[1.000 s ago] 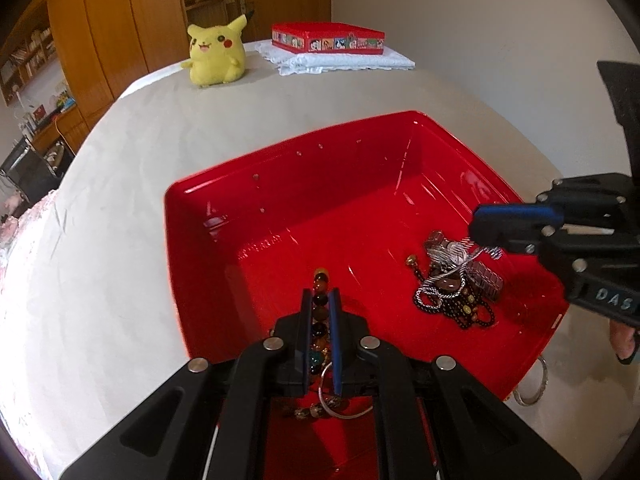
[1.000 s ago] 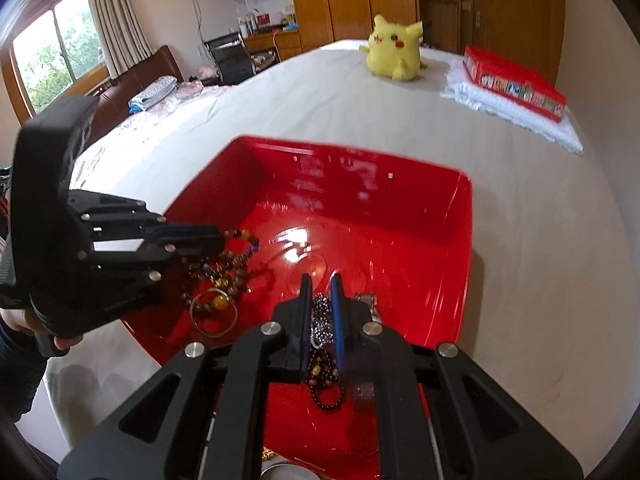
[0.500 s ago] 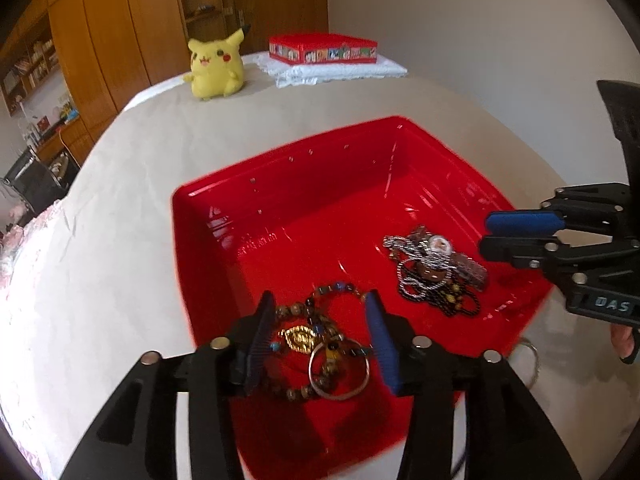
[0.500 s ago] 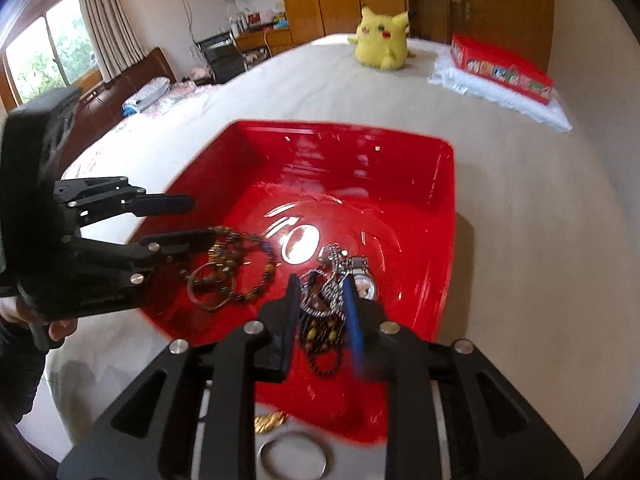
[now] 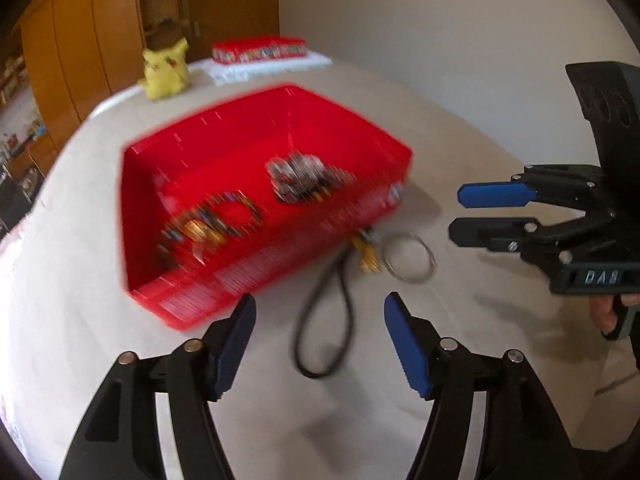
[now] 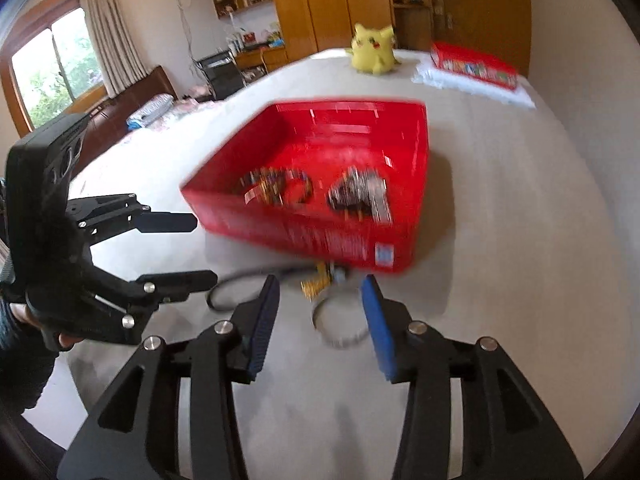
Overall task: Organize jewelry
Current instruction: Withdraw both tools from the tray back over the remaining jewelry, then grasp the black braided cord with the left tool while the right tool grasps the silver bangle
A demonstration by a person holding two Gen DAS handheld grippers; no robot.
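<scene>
A red tray (image 5: 280, 264) (image 6: 320, 236) sits on the white table. It holds a beaded bracelet pile (image 5: 208, 224) (image 6: 276, 186) and a dark chain-and-watch pile (image 5: 304, 178) (image 6: 360, 196). In front of the tray on the table lie a black cord loop (image 5: 324, 328) (image 6: 228, 288), a gold piece (image 5: 368, 256) (image 6: 316, 280) and a silver ring (image 5: 408, 256) (image 6: 340, 320). My left gripper (image 5: 318, 316) (image 6: 192, 248) is open and empty above the cord. My right gripper (image 6: 320, 300) (image 5: 460, 212) is open and empty above the ring.
A yellow plush toy (image 5: 164, 68) (image 6: 372, 50) and a red box on a white cloth (image 5: 260, 50) (image 6: 472, 64) stand at the table's far end. Wooden cabinets line the back wall. Both views are motion-blurred.
Both grippers released their jewelry into the tray, opened wide and drew back out of the tray toward the near table edge.
</scene>
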